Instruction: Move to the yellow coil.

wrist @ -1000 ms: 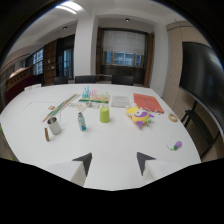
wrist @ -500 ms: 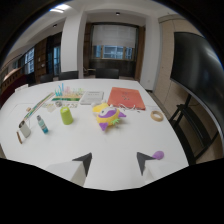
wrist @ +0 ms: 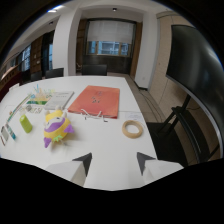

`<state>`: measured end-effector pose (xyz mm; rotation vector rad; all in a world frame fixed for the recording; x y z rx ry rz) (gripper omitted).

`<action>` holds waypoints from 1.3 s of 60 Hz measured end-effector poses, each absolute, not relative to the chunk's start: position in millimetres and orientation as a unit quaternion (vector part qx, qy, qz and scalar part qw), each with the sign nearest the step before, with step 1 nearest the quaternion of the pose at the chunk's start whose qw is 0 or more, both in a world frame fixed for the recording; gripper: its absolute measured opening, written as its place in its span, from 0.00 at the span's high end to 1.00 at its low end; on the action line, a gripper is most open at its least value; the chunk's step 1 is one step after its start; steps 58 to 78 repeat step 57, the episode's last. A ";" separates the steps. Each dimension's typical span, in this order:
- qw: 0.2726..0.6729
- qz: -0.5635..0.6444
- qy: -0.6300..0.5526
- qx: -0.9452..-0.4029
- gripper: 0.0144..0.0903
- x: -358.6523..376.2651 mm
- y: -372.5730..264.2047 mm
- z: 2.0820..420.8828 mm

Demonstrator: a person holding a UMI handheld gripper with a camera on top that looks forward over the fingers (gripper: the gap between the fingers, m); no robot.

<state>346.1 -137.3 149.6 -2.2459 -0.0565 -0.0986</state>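
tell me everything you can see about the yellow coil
The yellow coil is a pale yellow-tan ring with an open centre. It lies flat on the white table, alone and touching nothing else, beyond the open gripper and off toward its right finger, near the table's edge by the black chair. Its material is unclear.

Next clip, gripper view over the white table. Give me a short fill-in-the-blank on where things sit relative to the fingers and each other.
1. The gripper has its fingers ____, with nothing between them.
2. The yellow coil lies flat on the white table, ahead of the fingers and near the ____ folder.
3. The plush toy has a yellow top and a ____ lower body.
4. The green bottle stands on the side of the plush toy facing ____ from the coil.

Missing words: open; orange; purple; away
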 end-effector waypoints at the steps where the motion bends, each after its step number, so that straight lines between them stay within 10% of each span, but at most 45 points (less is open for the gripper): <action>1: 0.431 -0.040 -0.023 -0.901 0.07 351.0 -132.0 147.6; 33: 0.403 -0.029 0.001 -0.915 0.07 427.6 -17.7 53.6; 78: 0.392 -0.029 -0.004 -0.920 0.07 433.8 -17.1 40.2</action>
